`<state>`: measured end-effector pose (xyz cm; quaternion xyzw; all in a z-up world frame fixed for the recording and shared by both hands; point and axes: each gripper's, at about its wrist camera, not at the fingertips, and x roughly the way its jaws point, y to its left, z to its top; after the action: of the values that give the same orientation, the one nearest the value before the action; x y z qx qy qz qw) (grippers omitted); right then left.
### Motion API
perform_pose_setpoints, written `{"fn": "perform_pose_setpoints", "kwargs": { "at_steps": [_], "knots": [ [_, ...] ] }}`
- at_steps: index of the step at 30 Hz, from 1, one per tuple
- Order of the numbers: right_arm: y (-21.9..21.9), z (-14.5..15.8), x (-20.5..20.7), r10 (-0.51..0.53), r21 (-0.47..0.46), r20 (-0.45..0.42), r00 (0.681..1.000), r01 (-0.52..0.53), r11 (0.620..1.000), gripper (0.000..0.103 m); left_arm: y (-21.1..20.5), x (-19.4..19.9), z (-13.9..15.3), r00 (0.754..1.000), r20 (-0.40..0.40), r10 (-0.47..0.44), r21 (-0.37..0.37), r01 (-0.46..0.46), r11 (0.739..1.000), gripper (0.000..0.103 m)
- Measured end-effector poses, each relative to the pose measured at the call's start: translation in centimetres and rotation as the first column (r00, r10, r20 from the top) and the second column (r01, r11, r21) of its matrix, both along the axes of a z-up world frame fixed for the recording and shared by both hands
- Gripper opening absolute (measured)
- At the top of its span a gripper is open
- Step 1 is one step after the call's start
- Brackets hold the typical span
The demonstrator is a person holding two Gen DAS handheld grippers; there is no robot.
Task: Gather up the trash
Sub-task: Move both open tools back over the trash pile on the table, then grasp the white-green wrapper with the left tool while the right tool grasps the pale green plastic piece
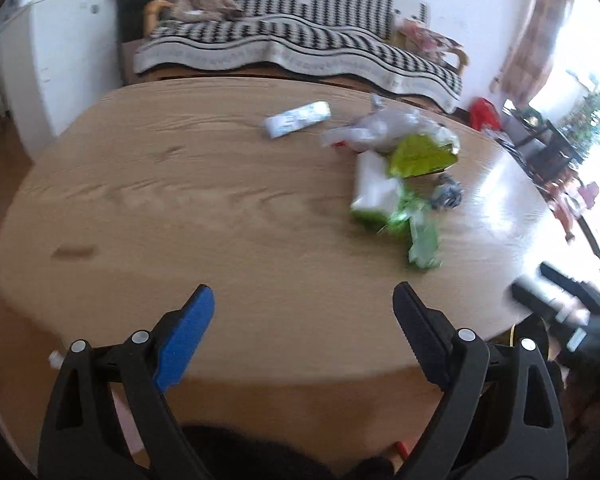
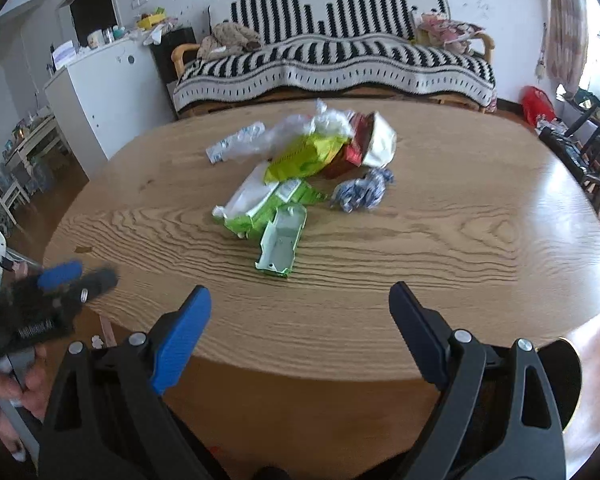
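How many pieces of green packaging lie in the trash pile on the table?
3: a yellow-green wrapper mid-pile, a green-and-white pack in front of it, and an opened green carton nearest the grippers. The clear bag may hide more.

The trash lies in a loose heap near the middle of the worktop (image 2: 440,248). A crumpled clear plastic bag (image 2: 300,128) sits at the back, a yellow-green wrapper (image 2: 304,156) before it, a red and white packet (image 2: 370,142) to the right. A white and green carton (image 2: 256,204) lies flattened, a pale green tray (image 2: 282,242) nearest, a blue-white wad (image 2: 362,192) beside them. A small white wrapper (image 2: 230,146) lies to the left.
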<state>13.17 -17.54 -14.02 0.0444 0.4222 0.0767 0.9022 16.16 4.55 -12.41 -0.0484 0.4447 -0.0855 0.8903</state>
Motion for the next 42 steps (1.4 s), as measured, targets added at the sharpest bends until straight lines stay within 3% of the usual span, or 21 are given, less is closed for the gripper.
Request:
{"fn": "perform_pose_setpoints", "kwargs": {
  "at_steps": [4, 10, 14, 17, 18, 20, 21, 22, 29, 35, 42],
  "knots": [
    [0.7, -3.7, 2.7, 0.014, -0.015, -0.036, 0.999, -0.014, 1.0, 0.087, -3.0, 5.3, -1.5, 0.997, -0.031, -0.064, -0.006, 0.064, 0.998, 0.088],
    [1.4, -6.3, 5.5, 0.016, -0.027, -0.031, 0.999, -0.016, 0.999, 0.086, -6.0, 11.3, -4.2, 0.984, -0.087, -0.153, -0.038, 0.15, 0.988, 0.088],
    [1.9, -6.9, 7.2, 0.023, -0.033, -0.036, 0.999, -0.024, 0.999, 0.08, -6.9, 13.4, -6.2, 0.978, -0.121, -0.168, -0.035, 0.165, 0.986, 0.088],
    [2.5, -7.3, 8.1, 0.032, -0.062, -0.026, 0.999, -0.034, 0.997, 0.074, -7.9, 13.9, -6.7, 0.976, -0.095, -0.197, -0.013, 0.197, 0.98, 0.087],
    [2.7, -7.3, 8.2, 0.033, -0.078, -0.019, 0.999, -0.035, 0.996, 0.069, -8.0, 13.8, -6.6, 0.975, -0.091, -0.203, -0.005, 0.204, 0.979, 0.083],
    [3.0, -7.3, 8.3, 0.036, -0.096, -0.004, 0.999, -0.037, 0.995, 0.048, -8.4, 13.6, -6.5, 0.971, -0.074, -0.227, -0.015, 0.226, 0.974, 0.063],
    [3.1, -7.2, 8.4, 0.036, -0.103, -0.004, 0.999, -0.037, 0.994, 0.034, -8.4, 13.6, -6.4, 0.97, -0.073, -0.232, -0.029, 0.231, 0.973, 0.044],
    [3.2, -7.3, 8.5, 0.036, -0.1, -0.009, 0.999, -0.037, 0.994, 0.033, -8.4, 13.4, -6.4, 0.97, -0.08, -0.229, -0.036, 0.227, 0.973, 0.042],
    [1.6, -5.6, 7.2, 0.018, -0.066, -0.006, 1.0, -0.019, 0.998, 0.033, -5.9, 10.6, -4.0, 0.986, -0.038, -0.163, 0.007, 0.163, 0.987, 0.04],
    [0.2, -2.9, 5.3, 0.013, -0.061, 0.013, 1.0, -0.012, 0.998, 0.033, -3.7, 7.1, -1.2, 0.994, 0.012, -0.11, 0.115, 0.108, 0.987, 0.04],
    [-3.4, 1.8, 1.7, -0.033, -0.032, 0.052, 0.998, 0.035, 0.999, 0.033, -0.5, 2.2, 2.0, 0.998, 0.047, -0.049, 0.081, 0.045, 0.996, 0.04]
  ]
}}
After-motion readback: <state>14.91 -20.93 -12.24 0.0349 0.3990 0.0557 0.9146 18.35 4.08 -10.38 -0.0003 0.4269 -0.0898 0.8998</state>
